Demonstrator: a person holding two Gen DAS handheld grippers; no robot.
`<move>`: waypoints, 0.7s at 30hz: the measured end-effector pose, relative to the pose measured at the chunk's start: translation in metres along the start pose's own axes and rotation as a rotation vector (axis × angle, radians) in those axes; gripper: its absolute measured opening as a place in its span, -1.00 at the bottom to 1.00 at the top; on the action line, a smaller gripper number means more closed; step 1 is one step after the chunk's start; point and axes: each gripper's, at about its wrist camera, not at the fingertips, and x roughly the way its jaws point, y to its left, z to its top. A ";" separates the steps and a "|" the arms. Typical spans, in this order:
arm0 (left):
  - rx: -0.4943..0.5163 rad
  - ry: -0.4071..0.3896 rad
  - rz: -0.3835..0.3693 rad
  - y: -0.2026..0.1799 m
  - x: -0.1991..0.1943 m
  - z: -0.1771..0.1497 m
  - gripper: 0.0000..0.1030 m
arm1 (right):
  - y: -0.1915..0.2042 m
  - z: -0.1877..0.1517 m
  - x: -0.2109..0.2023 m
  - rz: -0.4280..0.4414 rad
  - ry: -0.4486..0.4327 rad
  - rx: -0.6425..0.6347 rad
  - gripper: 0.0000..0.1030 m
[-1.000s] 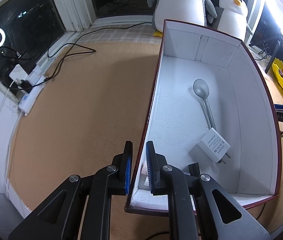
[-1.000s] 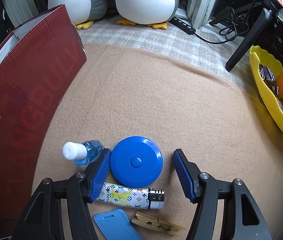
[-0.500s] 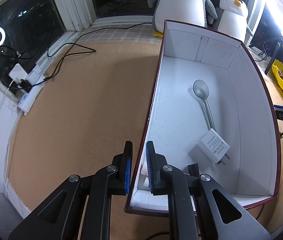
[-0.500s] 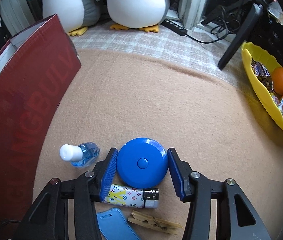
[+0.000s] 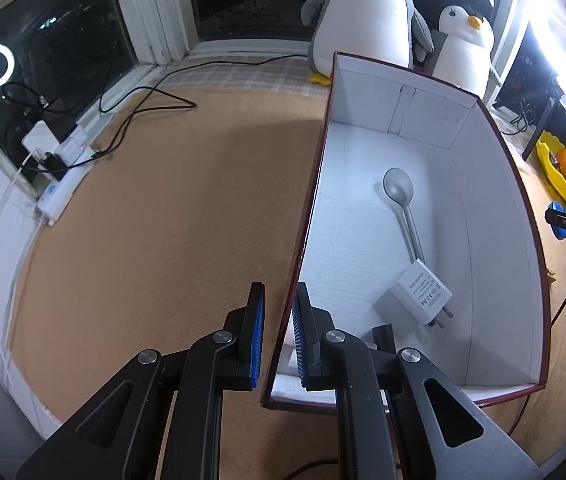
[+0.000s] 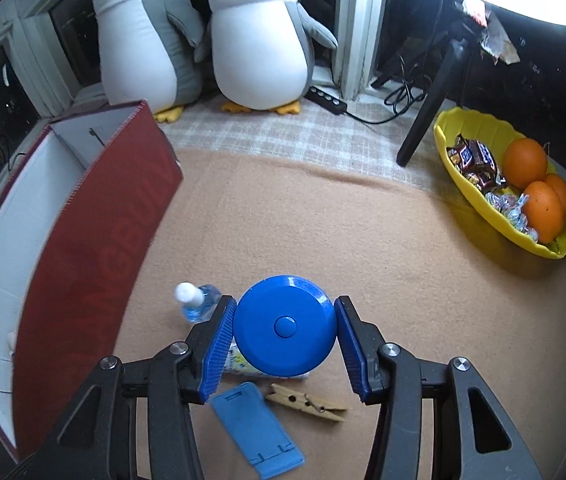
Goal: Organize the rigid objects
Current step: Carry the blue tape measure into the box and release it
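Observation:
My right gripper (image 6: 285, 346) is shut on a round blue tape measure (image 6: 285, 330) and holds it above the tan mat. Below it lie a small clear bottle with a white cap (image 6: 197, 300), a patterned lighter (image 6: 237, 364) mostly hidden, a blue phone stand (image 6: 257, 426) and a wooden clothespin (image 6: 307, 402). My left gripper (image 5: 279, 338) is shut on the left wall of the red box (image 5: 303, 216). Inside the white-lined box lie a grey spoon (image 5: 401, 204) and a white charger plug (image 5: 421, 294). The box also shows in the right wrist view (image 6: 95, 240).
Two plush penguins (image 6: 259, 36) stand at the back by the window. A yellow tray with oranges and sweets (image 6: 479, 188) sits at the right, beside a black tripod leg (image 6: 427, 104). A power strip and cables (image 5: 63, 164) lie along the left window sill.
My right gripper closed on the blue tape measure and lifted it off the mat, rising and tilting up. My left gripper kept its hold on the box wall.

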 end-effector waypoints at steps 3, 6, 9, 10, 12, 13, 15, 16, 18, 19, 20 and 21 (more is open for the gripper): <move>-0.001 -0.006 -0.006 0.001 -0.002 -0.002 -0.76 | 0.009 -0.002 -0.016 0.012 -0.026 -0.012 -0.11; 0.001 -0.017 -0.010 0.001 -0.005 -0.003 -0.76 | 0.019 -0.003 -0.029 0.028 -0.047 -0.024 -0.11; 0.001 -0.027 -0.014 0.001 -0.007 -0.004 -0.77 | 0.031 -0.004 -0.042 0.048 -0.070 -0.040 -0.11; 0.000 -0.029 -0.016 0.001 -0.007 -0.004 -0.78 | 0.034 -0.004 -0.045 0.053 -0.074 -0.045 -0.11; -0.001 -0.035 -0.020 0.002 -0.007 -0.006 -0.79 | 0.046 -0.005 -0.054 0.069 -0.086 -0.061 -0.11; -0.002 -0.039 -0.021 0.002 -0.007 -0.006 -0.80 | 0.051 -0.005 -0.057 0.076 -0.091 -0.069 -0.11; -0.002 -0.044 -0.024 0.002 -0.007 -0.007 -0.83 | 0.060 -0.006 -0.062 0.091 -0.099 -0.088 -0.11; -0.003 -0.045 -0.026 0.002 -0.007 -0.007 -0.84 | 0.066 -0.006 -0.066 0.099 -0.104 -0.097 -0.11; -0.002 -0.050 -0.027 0.002 -0.008 -0.008 -0.85 | 0.081 -0.009 -0.073 0.119 -0.114 -0.121 -0.11; -0.002 -0.052 -0.028 0.002 -0.007 -0.008 -0.85 | 0.087 -0.011 -0.077 0.128 -0.118 -0.133 -0.11; -0.002 -0.054 -0.028 0.002 -0.007 -0.008 -0.85 | 0.096 -0.012 -0.081 0.138 -0.124 -0.149 -0.11; -0.002 -0.055 -0.029 0.002 -0.007 -0.008 -0.85 | 0.103 -0.013 -0.083 0.146 -0.126 -0.161 -0.11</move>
